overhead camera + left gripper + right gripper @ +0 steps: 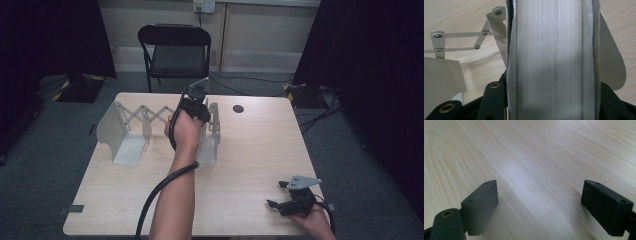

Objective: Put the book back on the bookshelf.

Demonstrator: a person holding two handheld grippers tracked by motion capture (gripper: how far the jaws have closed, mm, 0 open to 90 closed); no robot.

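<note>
The left gripper (200, 102) grips the right end plate of the folding rack (131, 131). The right gripper (281, 195) rests released on the table (250, 150).

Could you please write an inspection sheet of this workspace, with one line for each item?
Surface: light wooden table, with a dark round hole near the far edge.
Job's things: white expandable bookend rack with scissor links, standing partly extended; its right end plate is gripped.
Clutter: nothing seen.
Grippers: left gripper shut on the rack's right end plate; right gripper open, empty, low over the table's near right corner.
Cables: black cable runs along the left forearm; more cables lie on the floor behind.
Surroundings: black folding chair behind the table, grey carpet, dark curtains.
</note>
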